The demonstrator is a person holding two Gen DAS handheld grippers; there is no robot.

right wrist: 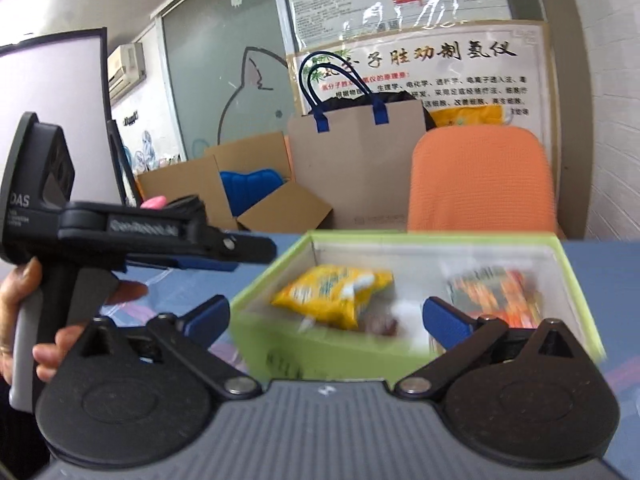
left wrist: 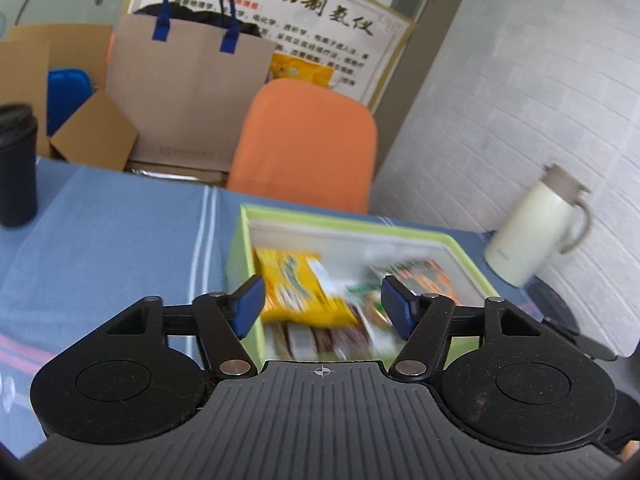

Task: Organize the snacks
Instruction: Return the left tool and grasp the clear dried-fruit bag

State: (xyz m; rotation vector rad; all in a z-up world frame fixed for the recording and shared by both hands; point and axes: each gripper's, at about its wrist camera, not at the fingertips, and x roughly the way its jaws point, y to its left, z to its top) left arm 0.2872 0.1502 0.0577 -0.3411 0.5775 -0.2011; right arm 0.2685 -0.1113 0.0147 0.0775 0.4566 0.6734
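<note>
A light green box stands open on the blue tablecloth. Inside lie a yellow snack packet, an orange and green packet and several small brown packets. My left gripper hovers over the box's near end, open, with nothing pressed between its blue pads. In the right wrist view the same box sits just ahead, holding the yellow packet and the orange packet. My right gripper is wide open and empty in front of the box. A hand holds the left gripper to the box's left.
A black cup stands at the table's left and a cream thermos jug at its right, by the white wall. Behind the table are an orange chair, a brown paper bag with blue handles, and cardboard boxes.
</note>
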